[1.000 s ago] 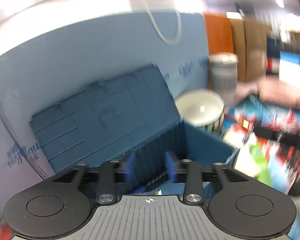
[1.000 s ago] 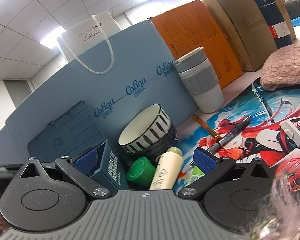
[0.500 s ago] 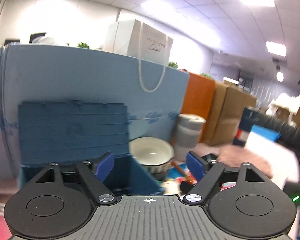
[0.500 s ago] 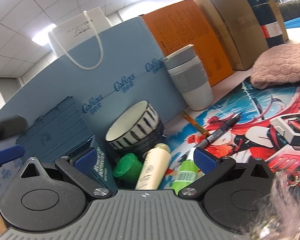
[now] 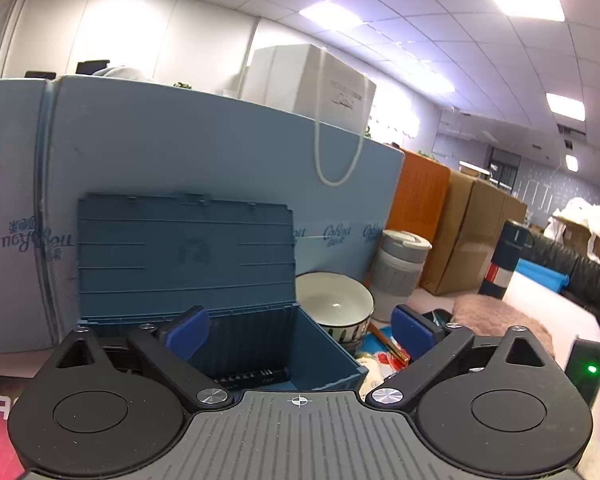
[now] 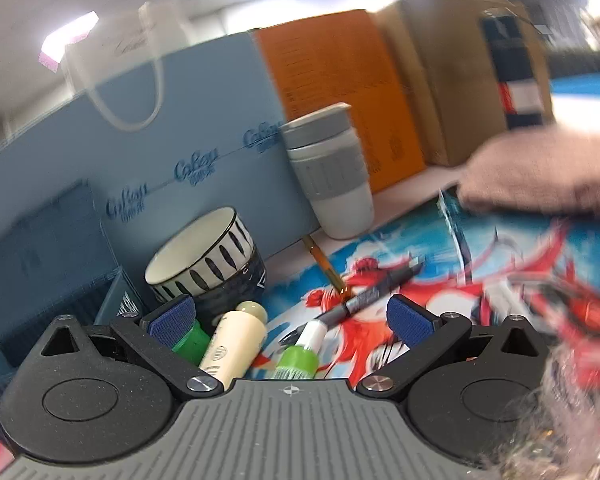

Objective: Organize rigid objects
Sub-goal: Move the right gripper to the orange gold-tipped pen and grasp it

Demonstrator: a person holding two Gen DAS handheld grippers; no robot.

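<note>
**Both grippers spread and empty; the loose items lie between your right jaws, the open box sits under your left.**

Your left gripper has just been opening and holds nothing, hanging over the blue storage box, lid up against the blue partition printed "CoBou". Swing wide and you could clip the striped bowl or the grey cup beside it. Your right gripper stands wide with the cream bottle, green-capped bottle and green tube all crowded in its span (close now and you may pinch two together, or nudge the pen across the printed mat). Bottle labels are too blurred to read.
</note>
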